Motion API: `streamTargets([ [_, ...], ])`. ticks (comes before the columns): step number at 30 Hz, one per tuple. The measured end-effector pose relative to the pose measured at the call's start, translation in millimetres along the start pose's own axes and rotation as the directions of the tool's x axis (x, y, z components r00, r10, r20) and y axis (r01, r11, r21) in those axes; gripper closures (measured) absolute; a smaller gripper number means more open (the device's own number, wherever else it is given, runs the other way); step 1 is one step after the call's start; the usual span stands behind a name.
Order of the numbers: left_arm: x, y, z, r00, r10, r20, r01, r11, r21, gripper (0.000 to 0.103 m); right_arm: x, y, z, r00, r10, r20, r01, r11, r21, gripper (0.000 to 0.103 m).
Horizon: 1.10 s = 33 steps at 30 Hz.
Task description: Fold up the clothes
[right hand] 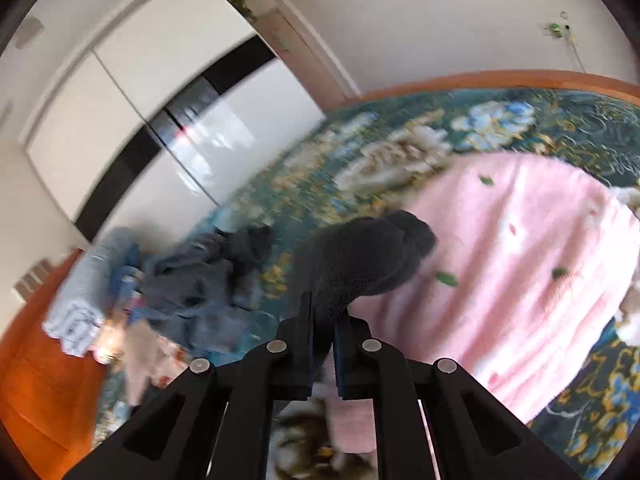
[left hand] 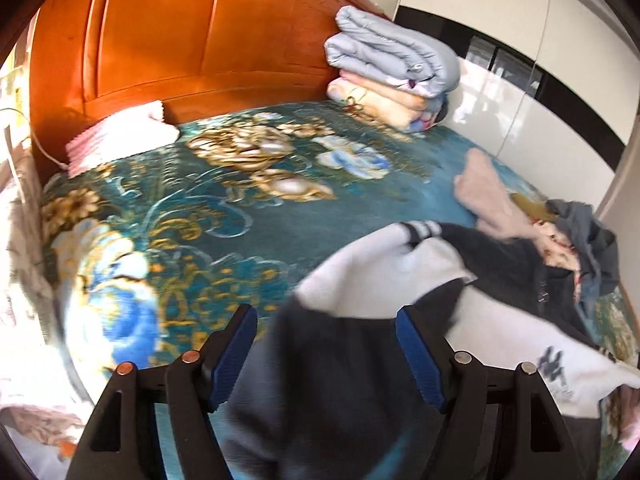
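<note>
A black-and-white sweatshirt [left hand: 384, 280] lies crumpled on the bed, its striped cuff [left hand: 420, 230] pointing away from me. My left gripper [left hand: 326, 320] hangs open just over its dark part, and the blue pads [left hand: 234, 356] stand wide apart with cloth showing between them. In the right wrist view my right gripper [right hand: 324, 314] is shut on a dark fleecy bunch of cloth [right hand: 360, 260], which bulges up past the fingertips. Under it spreads a pink fleece garment [right hand: 520, 264] with small green marks. Motion blur smears both views.
The bed carries a teal floral blanket [left hand: 192, 216]. An orange wooden headboard [left hand: 180, 40], folded quilts [left hand: 388, 68] and a folded pink towel [left hand: 120, 136] line its far end. A beige garment [left hand: 484, 188] and dark blue clothes [right hand: 200, 280] lie heaped near the white wardrobe [right hand: 180, 120].
</note>
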<state>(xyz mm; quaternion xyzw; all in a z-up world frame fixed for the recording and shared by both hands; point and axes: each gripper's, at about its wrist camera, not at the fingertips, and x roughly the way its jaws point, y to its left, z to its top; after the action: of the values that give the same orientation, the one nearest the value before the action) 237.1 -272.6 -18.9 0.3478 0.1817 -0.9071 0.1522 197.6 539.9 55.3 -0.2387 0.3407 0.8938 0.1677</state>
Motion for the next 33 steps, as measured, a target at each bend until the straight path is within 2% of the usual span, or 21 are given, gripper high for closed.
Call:
streamTargets([
  [2,5,14,-8,1.000,0.006,-0.023,-0.007,1.000,-0.024,0.027,15,-2,-7,0.999,-0.029,-0.044,0.030,1.000,0.007,0.095],
  [6,11,33,-24,0.998,0.009,-0.068,-0.014,0.997,-0.071,0.027,5,3,-9,1.000,-0.016,-0.023,0.017,1.000,0.016,0.092],
  [9,15,29,-28,0.996,-0.029,-0.087,0.023,0.998,-0.063,0.027,-31,13,-6,0.992,-0.110,0.055,0.111,0.994,-0.023,0.082],
  [11,18,24,-29,0.994,-0.057,-0.098,0.052,0.997,-0.055,0.027,-65,25,-14,0.972,-0.158,0.172,0.172,0.983,-0.067,0.073],
  [12,19,22,-30,0.992,-0.071,-0.104,0.066,0.997,-0.051,0.027,-81,31,-19,0.959,-0.174,0.224,0.198,0.976,-0.088,0.072],
  [13,21,20,-30,0.990,-0.085,-0.110,0.081,0.996,-0.047,0.028,-83,39,-26,0.964,-0.145,0.222,0.174,0.978,-0.118,0.071],
  [14,23,17,-31,0.988,-0.099,-0.115,0.095,0.995,-0.040,0.030,-85,47,-34,0.969,-0.116,0.219,0.150,0.978,-0.147,0.064],
  [16,28,12,-29,0.986,-0.106,-0.129,0.104,0.994,-0.016,0.059,-89,62,-49,0.976,-0.057,0.211,0.101,0.973,-0.206,0.056],
  [17,31,12,-26,0.987,-0.086,-0.137,0.088,0.996,0.002,0.081,-91,70,-57,0.978,-0.028,0.206,0.077,0.969,-0.234,0.055],
  [18,34,11,-24,0.987,-0.067,-0.146,0.071,0.997,0.020,0.091,-93,78,-65,0.980,0.001,0.199,0.052,0.963,-0.263,0.055],
  [21,36,13,-2,0.992,0.006,-0.129,0.011,0.992,0.124,0.095,-99,101,-88,0.981,0.087,0.172,-0.022,0.938,-0.347,0.055],
  [24,37,16,30,0.990,0.125,-0.061,-0.106,0.963,0.249,0.096,-80,124,-117,0.988,0.124,0.087,-0.076,0.902,-0.425,0.055],
  [26,45,22,59,0.982,0.189,-0.033,-0.171,0.940,0.294,0.096,-67,138,-135,0.990,0.133,0.036,-0.100,0.877,-0.470,0.055],
  [29,74,32,93,0.966,0.256,-0.043,-0.226,0.912,0.342,0.096,-49,145,-154,0.988,0.150,-0.030,-0.146,0.866,-0.478,0.055],
  [31,99,34,108,0.952,0.300,-0.062,-0.256,0.889,0.380,0.096,-36,148,-165,0.987,0.140,-0.075,-0.159,0.865,-0.476,0.055],
  [33,125,38,115,0.940,0.329,-0.093,-0.268,0.879,0.395,0.095,-26,148,-175,0.983,0.140,-0.117,-0.179,0.869,-0.462,0.055],
])
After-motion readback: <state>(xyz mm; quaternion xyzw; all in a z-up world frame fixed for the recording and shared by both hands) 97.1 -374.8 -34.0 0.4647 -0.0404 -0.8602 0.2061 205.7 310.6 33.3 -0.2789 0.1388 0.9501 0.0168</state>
